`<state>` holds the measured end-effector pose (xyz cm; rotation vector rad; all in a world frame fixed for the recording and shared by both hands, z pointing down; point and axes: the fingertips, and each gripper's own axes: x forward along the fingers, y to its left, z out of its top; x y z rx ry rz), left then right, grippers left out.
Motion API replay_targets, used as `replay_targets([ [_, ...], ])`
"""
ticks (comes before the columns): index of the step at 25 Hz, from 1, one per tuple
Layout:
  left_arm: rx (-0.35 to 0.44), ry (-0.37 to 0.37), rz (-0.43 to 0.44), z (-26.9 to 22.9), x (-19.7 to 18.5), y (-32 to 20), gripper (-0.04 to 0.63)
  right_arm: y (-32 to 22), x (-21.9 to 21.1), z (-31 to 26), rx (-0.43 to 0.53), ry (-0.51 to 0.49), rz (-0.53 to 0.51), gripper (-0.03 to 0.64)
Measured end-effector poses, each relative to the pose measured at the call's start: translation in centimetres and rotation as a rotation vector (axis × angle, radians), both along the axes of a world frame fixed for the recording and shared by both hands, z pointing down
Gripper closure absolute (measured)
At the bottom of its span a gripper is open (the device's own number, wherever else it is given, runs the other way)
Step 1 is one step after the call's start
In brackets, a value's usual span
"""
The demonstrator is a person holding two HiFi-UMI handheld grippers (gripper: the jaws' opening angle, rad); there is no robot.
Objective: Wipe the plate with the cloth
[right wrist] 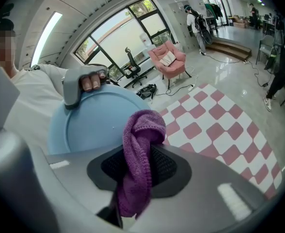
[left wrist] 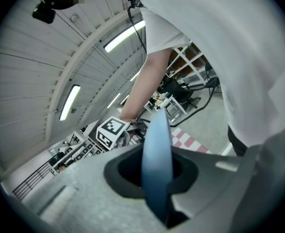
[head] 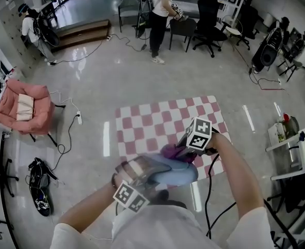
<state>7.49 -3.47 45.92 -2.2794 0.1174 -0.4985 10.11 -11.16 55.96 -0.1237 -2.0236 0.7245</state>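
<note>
Pinching plate [right wrist: 87, 125] (left claw [left wrist: 155, 176]), cloth [right wrist: 141, 130] in right claw [right wrist: 138, 176]

Reaches both bare forearms forward and down from short white sleeves, left forearm [head: 85, 217] low on the left and right forearm [head: 239, 175] on the right, bringing the two grippers close together before the torso. Clamps the left gripper [head: 141, 169] with its jaws closed on the rim of the blue plate [head: 176, 174], seen edge-on between them. Pinches the bunched purple cloth [head: 173, 152] in the closed jaws of the right gripper [head: 179, 148], close over the plate.
</note>
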Motion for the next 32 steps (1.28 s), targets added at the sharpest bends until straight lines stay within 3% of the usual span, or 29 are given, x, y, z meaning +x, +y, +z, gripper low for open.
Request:
replay_targets([
  [16,-0.008,0.006,0.019,0.0,1.2,0.5,0.552,-0.9,-4.5,0.2,0.020,-0.028,-0.020,0.505],
  [27,-0.036,-0.004,0.002,0.9,0.8,0.1,0.552,0.0,-8.1,-3.0,-0.050,-0.202,-0.026,0.505],
  [32,-0.014,-0.012,0.000,1.2,0.8,0.3,0.554,-0.4,-9.1,-4.2,-0.054,-0.265,-0.007,0.503],
])
